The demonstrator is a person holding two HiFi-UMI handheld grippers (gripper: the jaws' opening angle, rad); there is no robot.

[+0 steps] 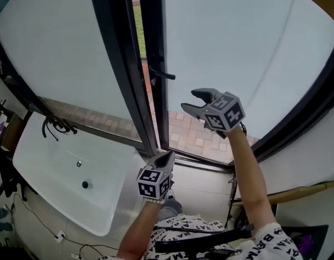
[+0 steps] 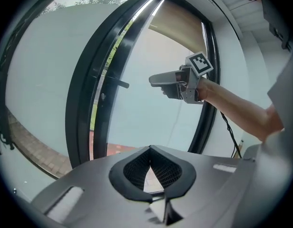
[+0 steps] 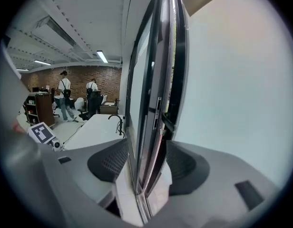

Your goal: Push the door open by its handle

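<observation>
A frosted glass door (image 1: 237, 53) in a dark frame stands slightly ajar, and a strip of grass shows through the gap. Its black lever handle (image 1: 162, 75) juts from the frame's edge; it also shows in the left gripper view (image 2: 119, 83) and the right gripper view (image 3: 168, 124). My right gripper (image 1: 190, 100) is raised to the right of the handle, a little below it and apart from it. It is open with nothing between its pads (image 3: 108, 161). My left gripper (image 1: 168, 156) is held low near the foot of the door frame, shut and empty.
A white bathtub (image 1: 58, 167) with a black tap (image 1: 56, 124) stands to the left under a fixed glass pane (image 1: 53, 42). Brick paving (image 1: 194, 131) lies outside. A cable (image 1: 232, 199) and a wooden bar (image 1: 297, 191) are at the right wall. People (image 3: 65, 96) stand far off indoors.
</observation>
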